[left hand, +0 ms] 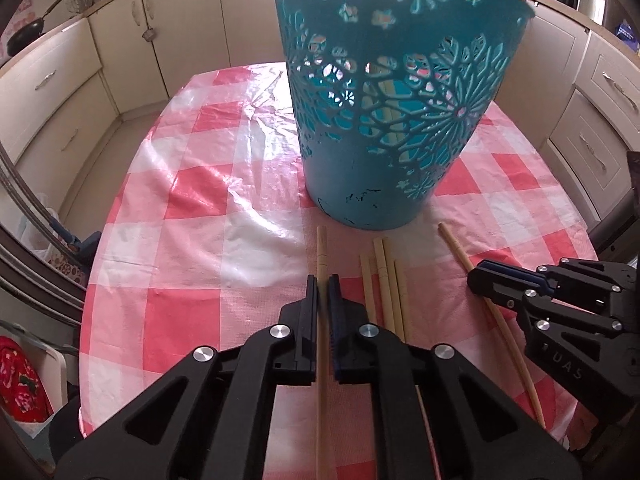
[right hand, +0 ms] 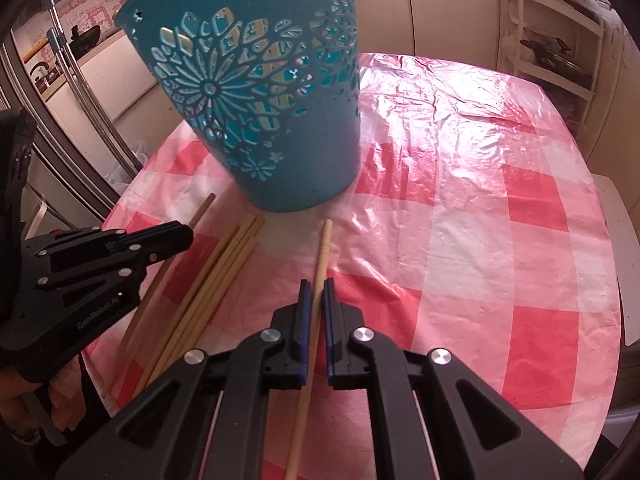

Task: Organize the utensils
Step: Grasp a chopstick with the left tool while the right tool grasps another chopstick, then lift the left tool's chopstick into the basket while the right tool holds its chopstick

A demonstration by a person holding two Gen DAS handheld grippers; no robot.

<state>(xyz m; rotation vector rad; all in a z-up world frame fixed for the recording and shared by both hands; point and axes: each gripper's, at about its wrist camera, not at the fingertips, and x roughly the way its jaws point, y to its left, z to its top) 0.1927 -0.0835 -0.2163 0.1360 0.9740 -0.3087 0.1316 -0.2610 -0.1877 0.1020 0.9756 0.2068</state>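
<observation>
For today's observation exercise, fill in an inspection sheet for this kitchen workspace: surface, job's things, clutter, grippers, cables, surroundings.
Surface: red-and-white checked tablecloth, wrinkled plastic, on a table.
Job's things: teal cut-out bin standing upright with sticks visible through its holes; loose chopsticks lying in front of it.
Clutter: nothing seen.
Grippers: left gripper closed on left chopstick; right gripper closed on right chopstick; both sticks lie low along the cloth.
Cables: nothing seen.
Surroundings: cream cabinets, frying pan on the counter.
</observation>
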